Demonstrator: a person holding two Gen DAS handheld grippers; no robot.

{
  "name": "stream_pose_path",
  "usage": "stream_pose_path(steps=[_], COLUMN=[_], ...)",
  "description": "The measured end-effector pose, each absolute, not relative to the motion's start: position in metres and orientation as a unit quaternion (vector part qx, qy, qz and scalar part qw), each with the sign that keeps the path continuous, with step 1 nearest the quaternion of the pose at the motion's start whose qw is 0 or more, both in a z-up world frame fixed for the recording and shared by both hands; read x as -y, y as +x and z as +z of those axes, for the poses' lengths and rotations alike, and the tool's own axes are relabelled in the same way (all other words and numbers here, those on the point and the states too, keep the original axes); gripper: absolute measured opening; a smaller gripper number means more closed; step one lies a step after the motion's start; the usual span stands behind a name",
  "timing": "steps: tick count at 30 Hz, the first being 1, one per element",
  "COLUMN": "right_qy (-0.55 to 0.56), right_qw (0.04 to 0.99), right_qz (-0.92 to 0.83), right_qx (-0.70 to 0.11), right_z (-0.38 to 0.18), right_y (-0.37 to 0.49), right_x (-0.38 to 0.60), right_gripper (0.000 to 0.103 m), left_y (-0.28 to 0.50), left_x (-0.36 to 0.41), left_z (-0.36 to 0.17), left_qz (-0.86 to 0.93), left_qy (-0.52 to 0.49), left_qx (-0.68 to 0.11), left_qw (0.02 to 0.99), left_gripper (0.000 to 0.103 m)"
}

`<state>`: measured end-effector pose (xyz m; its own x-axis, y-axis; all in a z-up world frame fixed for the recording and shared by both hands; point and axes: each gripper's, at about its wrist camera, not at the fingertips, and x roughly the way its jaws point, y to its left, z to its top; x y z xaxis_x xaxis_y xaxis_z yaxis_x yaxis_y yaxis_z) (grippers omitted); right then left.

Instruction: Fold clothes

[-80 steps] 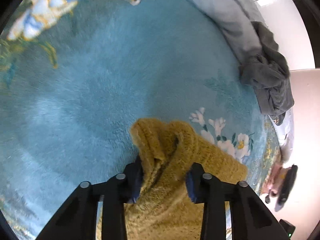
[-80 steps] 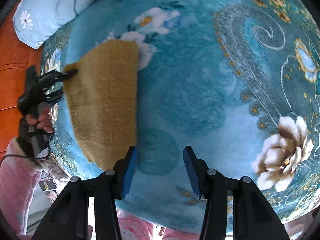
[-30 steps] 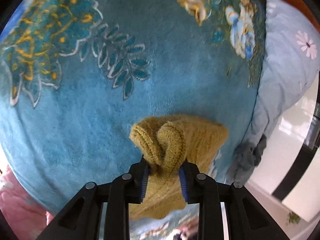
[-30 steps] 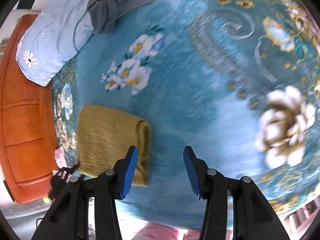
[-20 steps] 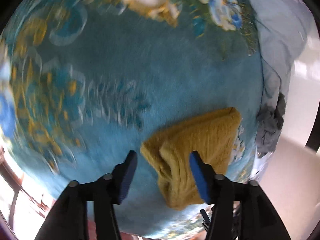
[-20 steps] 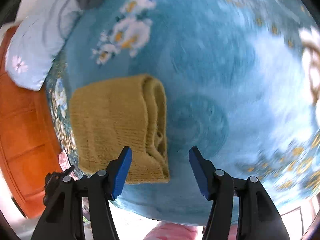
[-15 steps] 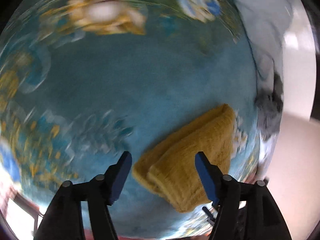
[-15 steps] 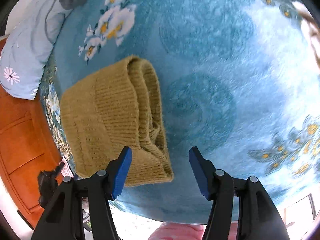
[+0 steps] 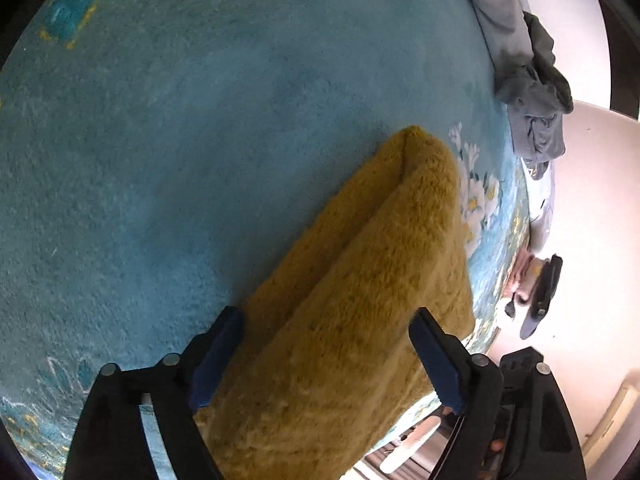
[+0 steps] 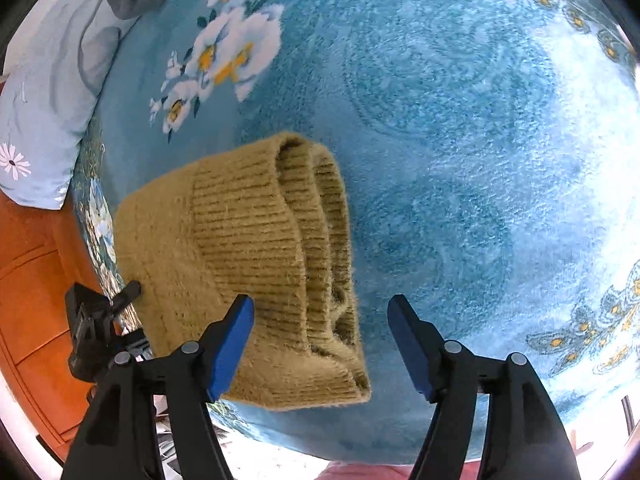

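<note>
right hand-held gripper: jaws opening, clear of cloth | folded mustard sweater: on blue blanket

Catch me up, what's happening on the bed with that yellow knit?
A person with a handheld gripper in each hand is folding clothes. The mustard knit sweater lies folded into a compact bundle on the blue floral blanket. Neither gripper holds it: the left gripper straddles one end with its jaws closing, the right gripper hangs over the ribbed end, jaws opening. A crumpled grey garment waits by the pillow.

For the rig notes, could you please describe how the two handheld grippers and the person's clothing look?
Both the left gripper and right gripper have black angular plastic fingers with silver screws and blue pads. Pink clothing shows at the bottom edge.
</note>
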<state>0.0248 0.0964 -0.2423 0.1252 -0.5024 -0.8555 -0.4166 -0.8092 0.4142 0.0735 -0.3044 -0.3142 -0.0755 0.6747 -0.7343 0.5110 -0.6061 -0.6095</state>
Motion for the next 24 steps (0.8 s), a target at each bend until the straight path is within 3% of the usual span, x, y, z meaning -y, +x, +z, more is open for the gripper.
stream_pose_path(steps=[1, 3, 8, 16, 18, 20, 21, 24], right_qy=[0.750, 0.749, 0.742, 0.741, 0.742, 0.743, 0.744, 0.741], right_qw=[0.038, 0.038, 0.040, 0.093, 0.106, 0.114, 0.116, 0.109], right_qz=[-0.586, -0.585, -0.579, -0.577, -0.576, -0.577, -0.577, -0.578], right_qx=[0.306, 0.310, 0.335, 0.331, 0.327, 0.319, 0.315, 0.326], right_z=[-0.243, -0.245, -0.252, -0.265, -0.269, -0.272, -0.273, -0.276], right_y=[0.025, 0.027, 0.032, 0.023, 0.021, 0.018, 0.017, 0.015], right_x=[-0.097, -0.100, -0.103, -0.078, -0.072, -0.067, -0.064, -0.061], right_gripper=[0.070, 0.070, 0.071, 0.071, 0.071, 0.071, 0.073, 0.079], left_y=[0.075, 0.079, 0.104, 0.151, 0.150, 0.145, 0.144, 0.141], left_x=[0.305, 0.308, 0.323, 0.353, 0.354, 0.356, 0.355, 0.350], left_z=[-0.310, -0.300, -0.272, -0.310, -0.313, -0.312, -0.312, -0.311], left_qz=[0.591, 0.596, 0.614, 0.555, 0.548, 0.548, 0.549, 0.552], left_qy=[-0.680, -0.686, -0.641, -0.609, -0.612, -0.620, -0.627, -0.638], left_qx=[0.429, 0.413, 0.458, 0.566, 0.570, 0.560, 0.551, 0.535], left_qw=[0.067, 0.061, 0.047, -0.014, -0.022, -0.032, -0.038, -0.033], left_gripper=[0.060, 0.033, 0.027, 0.033, 0.038, 0.060, 0.065, 0.066])
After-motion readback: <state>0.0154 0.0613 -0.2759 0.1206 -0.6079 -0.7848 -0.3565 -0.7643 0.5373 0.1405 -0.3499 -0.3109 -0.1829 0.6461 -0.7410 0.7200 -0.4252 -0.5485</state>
